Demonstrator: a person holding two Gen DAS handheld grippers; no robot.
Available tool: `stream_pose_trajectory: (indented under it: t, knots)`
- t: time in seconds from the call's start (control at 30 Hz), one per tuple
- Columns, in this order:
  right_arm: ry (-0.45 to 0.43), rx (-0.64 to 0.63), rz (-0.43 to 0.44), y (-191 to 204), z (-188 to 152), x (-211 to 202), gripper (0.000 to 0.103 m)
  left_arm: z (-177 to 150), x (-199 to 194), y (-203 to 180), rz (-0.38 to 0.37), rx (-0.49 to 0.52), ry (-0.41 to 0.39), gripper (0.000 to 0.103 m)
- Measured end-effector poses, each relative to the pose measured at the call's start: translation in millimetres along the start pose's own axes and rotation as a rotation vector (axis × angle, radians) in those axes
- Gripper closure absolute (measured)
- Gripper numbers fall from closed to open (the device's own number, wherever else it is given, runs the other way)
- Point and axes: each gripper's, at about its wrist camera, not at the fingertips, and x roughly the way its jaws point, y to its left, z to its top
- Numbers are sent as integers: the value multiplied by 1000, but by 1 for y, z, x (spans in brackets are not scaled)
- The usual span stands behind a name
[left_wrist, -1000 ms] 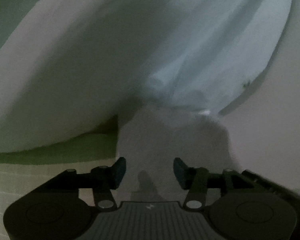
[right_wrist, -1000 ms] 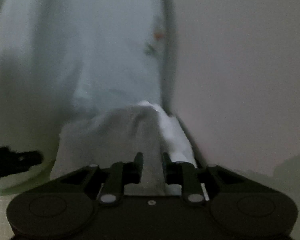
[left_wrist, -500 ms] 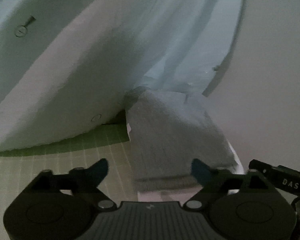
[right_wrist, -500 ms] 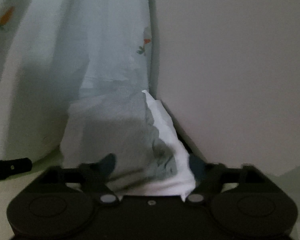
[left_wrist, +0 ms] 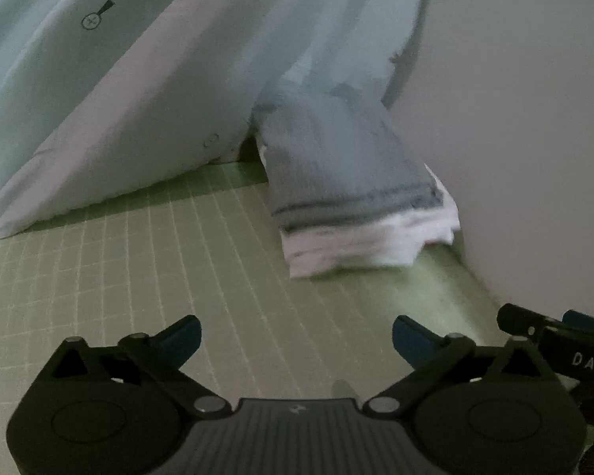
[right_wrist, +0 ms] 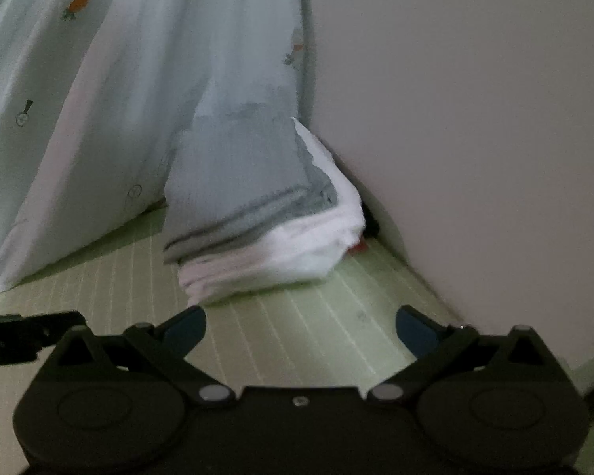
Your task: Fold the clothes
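Observation:
A folded stack lies on the green gridded mat by the wall: a grey garment on top of a white garment. In the right wrist view the grey garment and the white garment show the same way. My left gripper is back from the stack over bare mat, its jaws opening wide with nothing between them. My right gripper sits just short of the stack's front edge, its jaws also opening and empty.
A pale printed cloth with small carrot motifs hangs down to the mat left of the stack. A plain wall runs along the right. A small red thing peeks from under the stack. The other gripper's black body is close at the right.
Both grippers held the grey garment's near edge, then opened and let it go. Both have pulled back from the stack, which now lies free on the mat.

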Motion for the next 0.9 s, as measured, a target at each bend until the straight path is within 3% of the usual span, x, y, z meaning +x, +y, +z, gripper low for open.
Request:
stream_pose_trajectory:
  t: [0.17, 0.37, 0.9]
  knots:
    - [43, 7, 5, -7, -26, -14, 0, -17, -8, -9, -19, 42, 13, 0]
    - [34, 5, 1, -14, -40, -29, 0, -29, -22, -21, -40, 74, 1, 0]
    - [0, 22, 8, -27, -44, -46, 0, -33, -36, -35, -55, 102, -32, 0]
